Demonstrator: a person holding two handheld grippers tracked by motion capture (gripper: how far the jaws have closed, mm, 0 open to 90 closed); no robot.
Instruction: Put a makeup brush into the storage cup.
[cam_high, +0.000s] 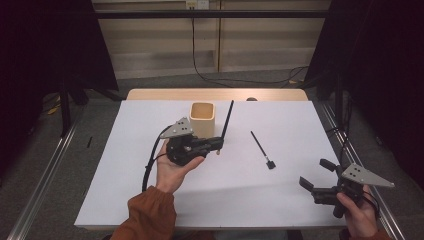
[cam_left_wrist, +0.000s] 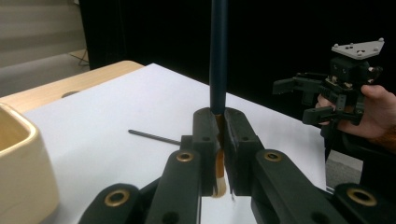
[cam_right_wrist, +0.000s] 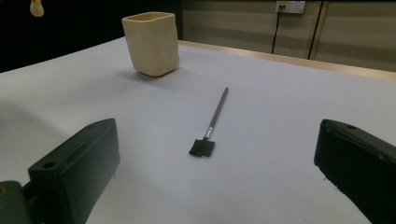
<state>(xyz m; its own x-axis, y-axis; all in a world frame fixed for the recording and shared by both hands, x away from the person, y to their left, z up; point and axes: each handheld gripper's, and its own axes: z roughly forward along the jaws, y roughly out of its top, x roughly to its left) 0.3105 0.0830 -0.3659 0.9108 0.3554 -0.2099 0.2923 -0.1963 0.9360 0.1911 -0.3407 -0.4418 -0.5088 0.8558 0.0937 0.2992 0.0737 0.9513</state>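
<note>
Brush (cam_left_wrist: 218, 56): long dark handle, tan bristles, upright in L gripper (cam_left_wrist: 219, 121).

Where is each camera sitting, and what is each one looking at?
High view: above the table, looking down on both hands, left gripper, right gripper.
Left gripper view: rides the left gripper, its jaws shut on a paintbrush; right gripper beyond.
Right gripper view: rides the right gripper, between open jaws, facing a small flat brush.
Shared: all see the cream cup.
</note>
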